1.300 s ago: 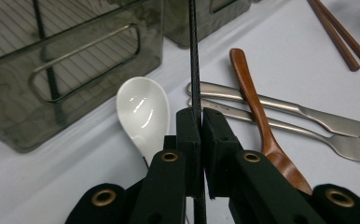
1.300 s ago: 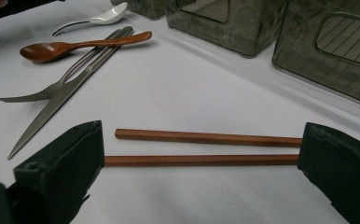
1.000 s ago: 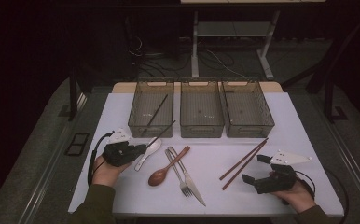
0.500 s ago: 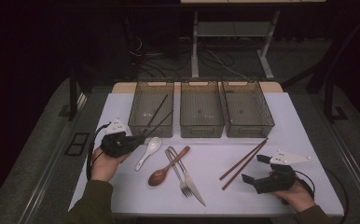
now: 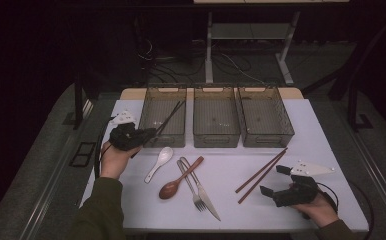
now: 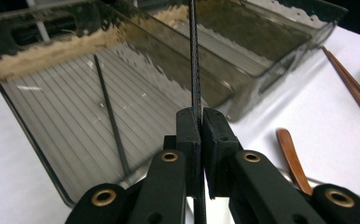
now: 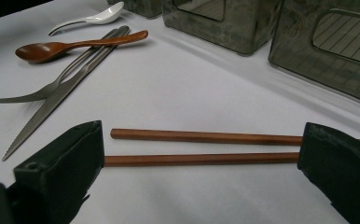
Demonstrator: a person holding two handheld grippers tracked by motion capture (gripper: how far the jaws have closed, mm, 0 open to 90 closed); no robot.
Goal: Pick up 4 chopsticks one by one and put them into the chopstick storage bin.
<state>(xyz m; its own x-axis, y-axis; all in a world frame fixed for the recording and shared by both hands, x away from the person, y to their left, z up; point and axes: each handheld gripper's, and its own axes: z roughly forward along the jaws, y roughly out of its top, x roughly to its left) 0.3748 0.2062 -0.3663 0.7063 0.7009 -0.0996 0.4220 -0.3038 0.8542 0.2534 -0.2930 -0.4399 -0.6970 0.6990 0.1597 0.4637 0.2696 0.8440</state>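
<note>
My L gripper (image 5: pixel 148 134) has lifted the pinched black chopstick (image 6: pixel 195 70) toward left bin (image 5: pixel 151 131); R gripper (image 5: pixel 276 181) unmoved, jaws spread by brown chopsticks (image 7: pixel 201 148)

tabletop (image 5: pixel 321 135): white, smooth and matt.
left bin (image 5: pixel 163 119): smoky see-through plastic, shiny, with a ridged floor.
middle bin (image 5: pixel 216 117): beside the left bin, same smoky plastic.
right bin (image 5: pixel 264 117): same smoky plastic.
black chopstick (image 6: pixel 194 56): thin, dark and matt, in the left hand-held gripper (image 6: pixel 200 122).
brown chopsticks (image 7: pixel 201 147): smooth wood, a soft shine.
wooden spoon (image 7: pixel 75 45): red-brown wood, glossy.
white spoon (image 5: pixel 159 162): shiny, like china.
fork (image 5: pixel 190 182): grey metal, dull shine.
knife (image 5: pixel 201 190): grey metal, smooth.
right hand-held gripper (image 7: pixel 201 177): black matt pads, a bit rough.
</note>
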